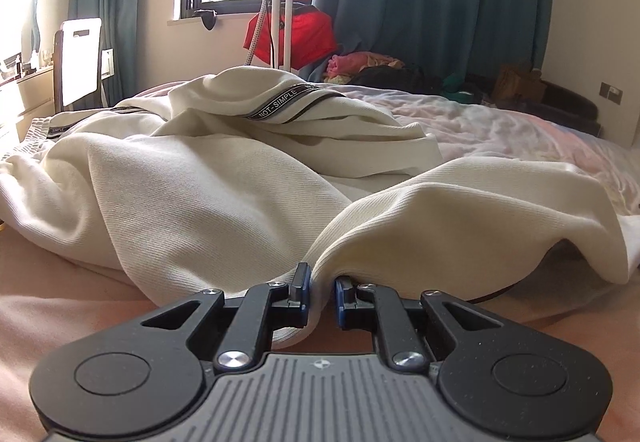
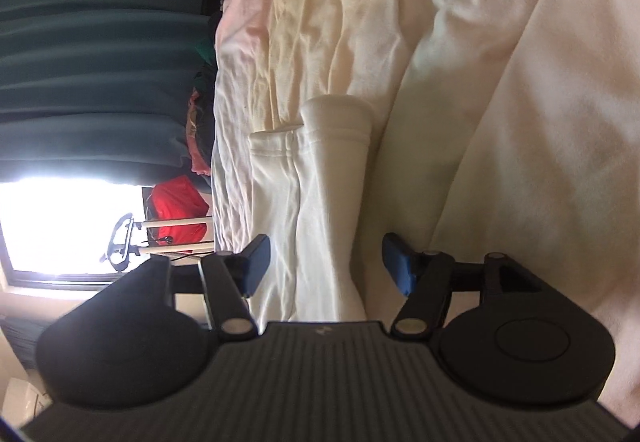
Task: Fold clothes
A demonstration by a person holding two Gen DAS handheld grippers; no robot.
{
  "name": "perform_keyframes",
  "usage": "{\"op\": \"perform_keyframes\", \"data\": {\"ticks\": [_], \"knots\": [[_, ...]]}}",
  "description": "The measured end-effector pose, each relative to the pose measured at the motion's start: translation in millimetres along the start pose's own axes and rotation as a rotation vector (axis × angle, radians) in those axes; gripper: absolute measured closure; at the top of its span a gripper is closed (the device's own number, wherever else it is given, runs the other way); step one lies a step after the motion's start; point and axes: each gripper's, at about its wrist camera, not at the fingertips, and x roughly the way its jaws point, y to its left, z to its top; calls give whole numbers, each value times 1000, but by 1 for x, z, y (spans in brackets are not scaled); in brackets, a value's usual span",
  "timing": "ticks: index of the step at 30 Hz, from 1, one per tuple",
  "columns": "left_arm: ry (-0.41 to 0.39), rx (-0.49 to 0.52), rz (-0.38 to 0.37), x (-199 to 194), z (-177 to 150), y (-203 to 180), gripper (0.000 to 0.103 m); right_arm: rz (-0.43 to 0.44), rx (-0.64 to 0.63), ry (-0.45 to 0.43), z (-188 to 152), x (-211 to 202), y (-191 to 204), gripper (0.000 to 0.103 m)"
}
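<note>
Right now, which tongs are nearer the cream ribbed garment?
Left. The left tongs are shut on a fold of the cream ribbed garment. The right tongs are open, straddling its pale sleeve-like end without gripping.

A cream ribbed-knit garment (image 1: 192, 178) with a black lettered tape trim lies rumpled in loose folds across the pale pink bedsheet (image 1: 520, 130) — one hemmed end (image 2: 336, 130) stretched out flat, another fold bunched up near the bed's edge
</note>
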Motion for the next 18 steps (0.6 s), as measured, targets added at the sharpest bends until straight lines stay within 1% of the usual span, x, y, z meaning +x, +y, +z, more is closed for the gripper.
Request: {"op": "perform_keyframes", "data": {"ticks": [1, 2, 3, 4, 5, 6, 7, 8, 9, 10, 11, 12, 14, 15, 16, 17, 18], "knots": [[0, -7, -3, 0, 0, 1, 90, -15, -40, -17, 1, 2, 4, 40], [1, -14, -6, 0, 0, 2, 90, -29, -79, -35, 2, 4, 8, 45], [2, -18, -8, 0, 0, 2, 90, -24, -95, -40, 4, 7, 10, 53], [3, -21, -11, 1, 1, 3, 90, -16, -107, -43, 6, 11, 10, 57], [4, -25, -13, 1, 1, 4, 90, -9, -123, -42, 9, 15, 11, 66], [5, -29, -16, 1, 1, 4, 90, -8, -141, -37, 10, 20, 13, 78], [6, -33, -18, 1, 2, 5, 90, -18, -178, -27, 12, 24, 15, 85], [7, -35, -20, 1, 2, 5, 90, -34, -234, -23, 11, 25, 19, 97], [10, -29, -20, 1, 3, 4, 87, -50, -291, -21, 10, 26, 23, 97], [14, -20, -18, 1, 4, 3, 85, -67, -339, -42, 10, 25, 28, 97], [20, -13, -18, 1, 4, 3, 76, -66, -369, -73, 11, 22, 33, 98], [25, -8, -19, 0, 5, 3, 64, -47, -368, -101, 13, 18, 34, 98], [37, -27, -33, -4, 7, 7, 54, -13, -357, -160, 21, 11, 35, 98], [42, -49, -43, -8, 8, 11, 48, -2, -349, -191, 26, 8, 35, 98], [46, -83, -55, -13, 9, 16, 44, 3, -336, -214, 31, 8, 34, 98], [49, -129, -59, -19, 10, 24, 36, 8, -323, -236, 37, 7, 32, 98], [51, -180, -60, -26, 11, 33, 31, 11, -301, -248, 40, 3, 26, 98]]}}
